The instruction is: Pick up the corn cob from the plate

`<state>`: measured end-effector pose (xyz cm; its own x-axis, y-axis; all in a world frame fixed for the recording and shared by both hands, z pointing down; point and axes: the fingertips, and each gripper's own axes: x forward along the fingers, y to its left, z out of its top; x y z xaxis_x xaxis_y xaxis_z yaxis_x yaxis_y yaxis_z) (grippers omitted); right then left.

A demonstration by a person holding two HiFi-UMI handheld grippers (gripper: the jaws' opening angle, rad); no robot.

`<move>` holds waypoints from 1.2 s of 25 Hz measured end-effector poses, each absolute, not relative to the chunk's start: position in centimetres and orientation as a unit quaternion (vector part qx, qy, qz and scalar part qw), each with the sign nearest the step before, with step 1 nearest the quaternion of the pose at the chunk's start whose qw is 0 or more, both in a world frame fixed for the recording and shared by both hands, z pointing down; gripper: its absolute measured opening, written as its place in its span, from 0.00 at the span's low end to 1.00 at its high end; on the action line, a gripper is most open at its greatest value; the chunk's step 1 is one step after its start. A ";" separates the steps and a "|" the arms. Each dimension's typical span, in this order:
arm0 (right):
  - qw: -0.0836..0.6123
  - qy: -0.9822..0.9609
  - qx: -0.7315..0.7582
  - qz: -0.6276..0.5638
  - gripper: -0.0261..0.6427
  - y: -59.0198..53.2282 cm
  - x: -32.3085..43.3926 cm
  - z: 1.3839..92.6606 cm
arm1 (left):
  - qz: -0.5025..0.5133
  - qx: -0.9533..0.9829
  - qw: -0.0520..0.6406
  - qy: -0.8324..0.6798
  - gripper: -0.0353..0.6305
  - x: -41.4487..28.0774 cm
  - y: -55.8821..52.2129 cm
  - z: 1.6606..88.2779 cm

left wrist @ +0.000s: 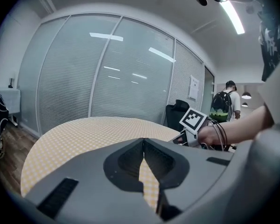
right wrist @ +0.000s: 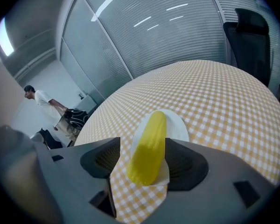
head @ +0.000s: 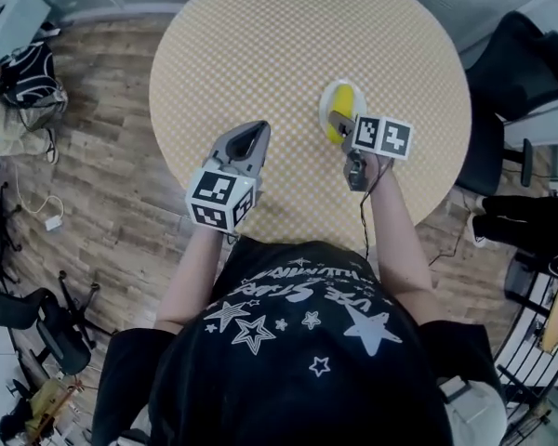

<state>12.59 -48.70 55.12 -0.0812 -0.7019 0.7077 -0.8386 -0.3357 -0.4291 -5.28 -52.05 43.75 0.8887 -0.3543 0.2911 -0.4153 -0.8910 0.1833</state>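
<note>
The right claw [right wrist: 143, 143] tilts steeply down over the plate [right wrist: 178, 126], forearm stretched forward. Its jaws stand wide apart on either side of the corn [right wrist: 149, 146], which lies on the plate on the desk [head: 260, 45]. The left claw [left wrist: 143, 141] points nearly level over the desk's near edge, jaws together and empty.

Soft, even indoor light fills all three views. A ceiling strip light [left wrist: 233, 15] glares white in the left gripper view, and pale streaks of it reflect off the glass wall [left wrist: 107, 69]. A second strip light [right wrist: 3, 36] glows at the left edge of the right gripper view. Shadows on the bench [head: 260, 45] are faint. Both gripper views bulge strongly and go black at the corners, and the near jaws look soft. The corn cob [right wrist: 148, 146] is brightly lit.
</note>
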 end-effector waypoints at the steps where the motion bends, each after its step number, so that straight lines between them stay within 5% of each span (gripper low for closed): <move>1: 0.082 -0.562 0.679 0.466 0.45 -48.8 13.0 55.5 | 0.124 0.965 0.125 -0.196 0.07 -5.1 -52.3 43.9; 19: 0.193 -0.482 0.700 0.490 0.45 -52.3 14.9 60.3 | 0.129 0.965 0.161 -0.164 0.07 -3.8 -56.1 46.7; 30: 0.367 -0.497 0.657 0.432 0.45 -51.2 15.6 61.0 | 0.140 0.965 0.158 -0.156 0.07 -3.5 -55.6 47.2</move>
